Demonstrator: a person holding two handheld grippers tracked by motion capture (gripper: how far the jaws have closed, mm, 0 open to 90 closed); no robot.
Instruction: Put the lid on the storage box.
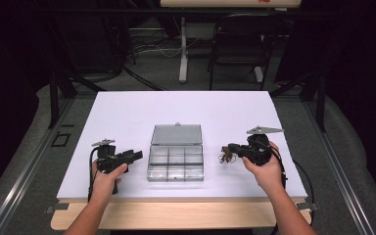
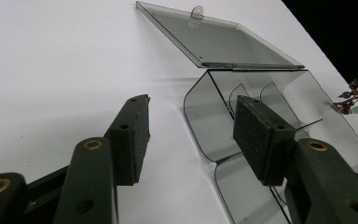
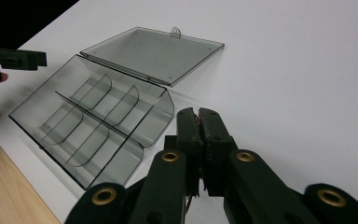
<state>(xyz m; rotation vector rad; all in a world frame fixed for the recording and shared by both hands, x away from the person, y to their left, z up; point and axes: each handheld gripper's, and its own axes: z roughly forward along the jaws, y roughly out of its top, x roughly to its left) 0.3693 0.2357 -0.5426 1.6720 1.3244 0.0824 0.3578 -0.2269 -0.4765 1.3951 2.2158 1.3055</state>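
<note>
What the right claw (image 1: 231,152) carries is hard to make out — in the high view a small brownish tangle (image 1: 224,156) hangs at its tip, and in the right gripper view only thin reddish strands show in the slit between the nearly closed jaws. In the left gripper view the same tangle sits small and blurred at 3 o'clock, cut off by the frame edge. So the right claw is clamped narrow on the tangle, held above the white worktop (image 1: 127,112), at 3 o'clock from the clear compartment box (image 1: 175,164). The box lies mid-worktop with its lid (image 1: 176,134) flat open at 12 o'clock. The left claw (image 1: 133,156) stands wide, holding nothing — at 9 o'clock from the box.
</note>
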